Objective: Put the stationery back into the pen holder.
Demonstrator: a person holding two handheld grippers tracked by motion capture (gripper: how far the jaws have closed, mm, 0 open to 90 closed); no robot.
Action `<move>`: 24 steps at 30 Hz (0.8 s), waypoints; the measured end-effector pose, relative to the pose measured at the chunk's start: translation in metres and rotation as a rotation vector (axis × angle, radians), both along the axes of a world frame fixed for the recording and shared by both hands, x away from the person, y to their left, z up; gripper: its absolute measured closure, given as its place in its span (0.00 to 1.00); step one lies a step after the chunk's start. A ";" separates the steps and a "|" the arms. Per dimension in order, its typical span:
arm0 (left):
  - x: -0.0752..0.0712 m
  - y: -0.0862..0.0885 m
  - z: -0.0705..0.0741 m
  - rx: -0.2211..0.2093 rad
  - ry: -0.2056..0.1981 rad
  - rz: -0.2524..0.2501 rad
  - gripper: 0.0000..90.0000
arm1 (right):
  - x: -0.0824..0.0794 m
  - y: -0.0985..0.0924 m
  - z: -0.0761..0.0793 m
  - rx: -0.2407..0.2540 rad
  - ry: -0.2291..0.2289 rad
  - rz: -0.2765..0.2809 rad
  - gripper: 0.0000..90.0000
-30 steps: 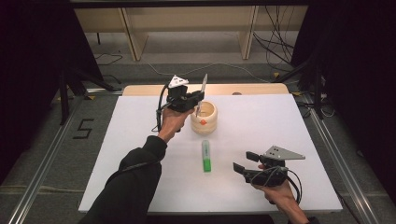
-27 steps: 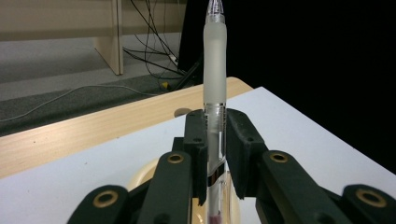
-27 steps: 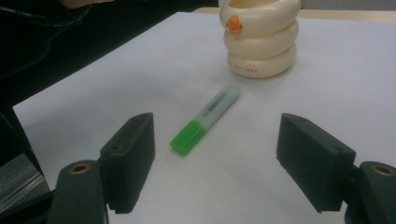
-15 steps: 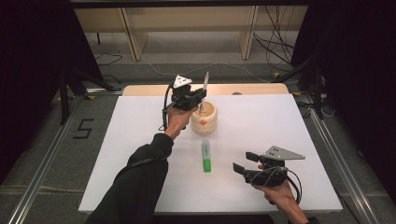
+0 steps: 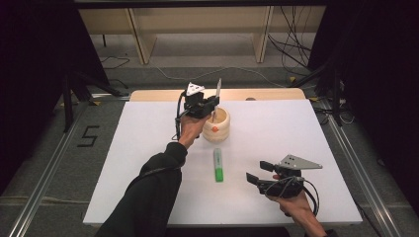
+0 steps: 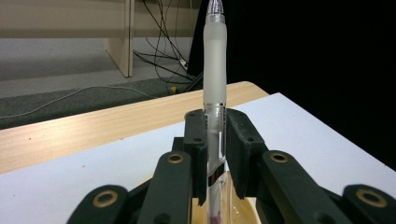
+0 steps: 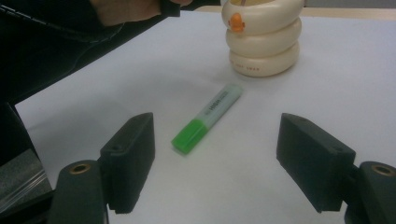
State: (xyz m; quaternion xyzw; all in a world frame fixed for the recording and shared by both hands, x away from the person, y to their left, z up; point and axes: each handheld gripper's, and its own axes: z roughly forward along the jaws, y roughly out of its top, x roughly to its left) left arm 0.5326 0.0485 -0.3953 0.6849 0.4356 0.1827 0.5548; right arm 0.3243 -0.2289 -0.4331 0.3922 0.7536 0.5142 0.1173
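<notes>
Fingers of the right gripper [image 5: 257,173] stood wide apart with nothing between them, low over the near right part of the white surface [image 5: 316,133] and pointing toward the green marker [image 5: 218,165]. That marker lay flat near the middle, its green cap end toward the person, well clear of either tool. In the right gripper view it sat just ahead of the open fingers [image 7: 128,161], a little left of centre.

Farther off, the left gripper [image 5: 210,104] had its fingers [image 6: 196,140] drawn narrow onto a clear pen [image 6: 215,84], which they held upright, tip up, directly over the cream ringed pot [image 5: 217,126] with the small orange figure on its side.

To do this step well, I judged, the pen should stay vertical and centred over the pot's mouth, go down slowly until its lower end was well inside the rim, and only then be let go; a tilt or an early release could knock it against the rim or tip the pot.

As for pose, the left forearm reached straight out across the surface, hand wrapped round the tool from below, fingers level. The right hand rested near the front edge, its wrist low.
</notes>
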 end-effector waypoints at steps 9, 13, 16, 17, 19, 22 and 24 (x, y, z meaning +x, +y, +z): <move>0.001 0.001 -0.006 -0.001 0.014 0.017 0.87 | 0.000 0.000 0.000 -0.006 -0.006 0.004 0.32; 0.001 0.000 -0.009 0.003 0.025 0.020 0.87 | 0.000 0.000 0.000 -0.006 -0.005 0.006 0.32; 0.001 -0.001 -0.010 0.014 0.032 0.016 0.87 | 0.000 0.000 0.000 -0.002 -0.003 0.003 0.32; 0.001 -0.001 -0.010 0.019 0.029 0.019 0.87 | 0.000 0.000 0.000 -0.005 -0.005 0.005 0.32; 0.001 -0.001 -0.011 0.026 0.031 0.019 0.87 | 0.000 0.000 0.000 -0.006 -0.004 0.005 0.32; 0.001 -0.001 -0.013 0.022 0.040 0.022 0.87 | 0.000 0.000 0.000 -0.005 -0.005 0.005 0.32; 0.000 -0.001 -0.014 0.024 0.047 0.017 0.87 | 0.000 0.000 0.000 -0.008 -0.004 0.004 0.32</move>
